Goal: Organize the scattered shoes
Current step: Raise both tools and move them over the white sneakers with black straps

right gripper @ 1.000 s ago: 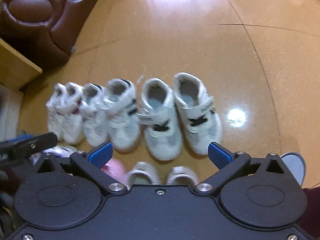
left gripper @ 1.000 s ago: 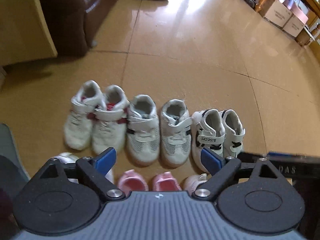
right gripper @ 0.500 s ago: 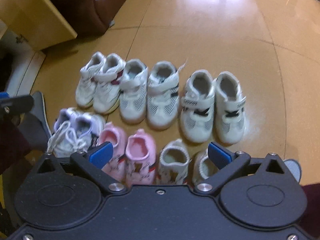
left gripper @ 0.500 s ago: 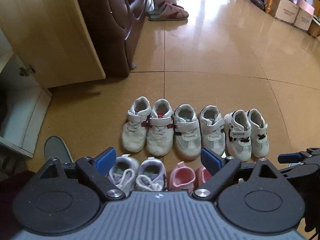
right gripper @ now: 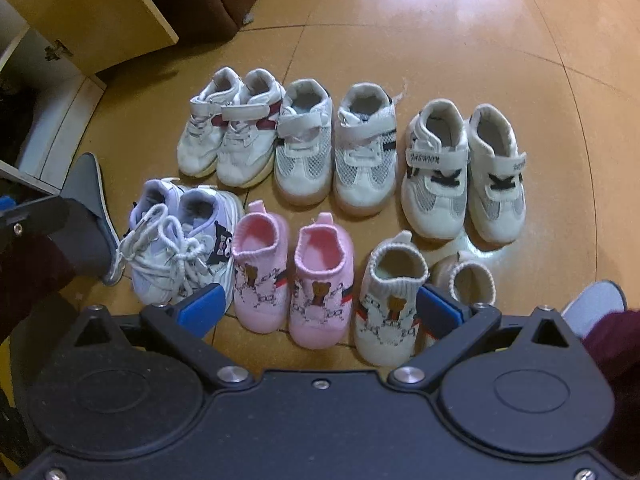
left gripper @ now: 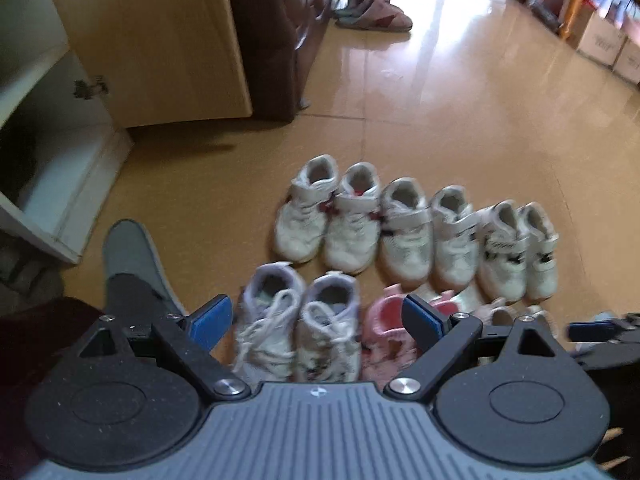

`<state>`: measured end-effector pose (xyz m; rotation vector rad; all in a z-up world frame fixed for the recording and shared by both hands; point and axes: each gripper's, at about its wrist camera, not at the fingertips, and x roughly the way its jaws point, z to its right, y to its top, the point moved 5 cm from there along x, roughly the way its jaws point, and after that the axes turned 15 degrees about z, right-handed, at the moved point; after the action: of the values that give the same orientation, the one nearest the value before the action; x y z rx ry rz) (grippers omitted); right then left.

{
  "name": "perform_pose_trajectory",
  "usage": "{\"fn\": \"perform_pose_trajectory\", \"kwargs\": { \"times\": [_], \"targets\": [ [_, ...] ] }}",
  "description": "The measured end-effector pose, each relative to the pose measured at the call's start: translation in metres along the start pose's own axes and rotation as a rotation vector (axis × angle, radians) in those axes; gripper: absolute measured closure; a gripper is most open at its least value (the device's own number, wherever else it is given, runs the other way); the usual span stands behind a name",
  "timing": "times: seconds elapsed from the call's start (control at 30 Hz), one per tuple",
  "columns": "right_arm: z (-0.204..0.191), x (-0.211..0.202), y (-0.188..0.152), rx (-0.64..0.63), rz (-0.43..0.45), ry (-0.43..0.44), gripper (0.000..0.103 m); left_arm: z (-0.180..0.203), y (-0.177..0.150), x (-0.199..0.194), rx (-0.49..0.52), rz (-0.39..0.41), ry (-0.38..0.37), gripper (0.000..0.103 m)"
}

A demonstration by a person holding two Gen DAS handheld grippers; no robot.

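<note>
Right wrist view: two tidy rows of children's shoes, both tools empty above them.

The right gripper (right gripper: 316,306) hangs with fingers spread wide, gripping nothing, and the left gripper (left gripper: 316,320) is spread and empty too. On the tan tiled floor (right gripper: 460,40) the white strap trainers (right gripper: 352,148) line up pair by pair, heels away; nearer sit the laced lilac-white sneakers (right gripper: 180,244), pink knit bear booties (right gripper: 292,276) and cream knit booties (right gripper: 404,300) (one partly hidden). Paired side by side, so I judge the sorting finished.
</note>
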<state>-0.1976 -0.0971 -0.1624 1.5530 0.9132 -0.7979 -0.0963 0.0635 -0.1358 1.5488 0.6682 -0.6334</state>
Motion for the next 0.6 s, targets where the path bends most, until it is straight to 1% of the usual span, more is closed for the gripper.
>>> {"fn": "perform_pose_trajectory", "kwargs": {
  "times": [0.07, 0.2, 0.27, 0.37, 0.43, 0.6],
  "targets": [
    [-0.003, -0.002, -0.008, -0.04, -0.02, -0.02, 0.0, 0.002, -0.005, 0.006, 0.02, -0.021, 0.019, 0.011],
    [-0.004, 0.001, -0.011, -0.05, -0.034, -0.027, 0.0, 0.008, -0.012, 0.018, 0.072, -0.077, 0.08, 0.011],
    [-0.001, 0.003, -0.01, -0.042, -0.039, -0.037, 0.0, 0.012, -0.013, 0.019, 0.085, -0.079, 0.084, 0.011],
    [0.009, 0.006, -0.011, -0.017, -0.06, -0.085, 0.001, 0.016, -0.011, 0.019, 0.116, -0.064, 0.102, 0.011],
    [0.013, 0.007, -0.01, -0.009, -0.059, -0.103, 0.001, 0.016, -0.01, 0.021, 0.111, -0.065, 0.104, 0.011],
    [0.022, 0.007, -0.005, 0.048, -0.051, -0.106, 0.001, 0.016, -0.013, 0.019, 0.111, -0.073, 0.104, 0.011]
  ]
}}
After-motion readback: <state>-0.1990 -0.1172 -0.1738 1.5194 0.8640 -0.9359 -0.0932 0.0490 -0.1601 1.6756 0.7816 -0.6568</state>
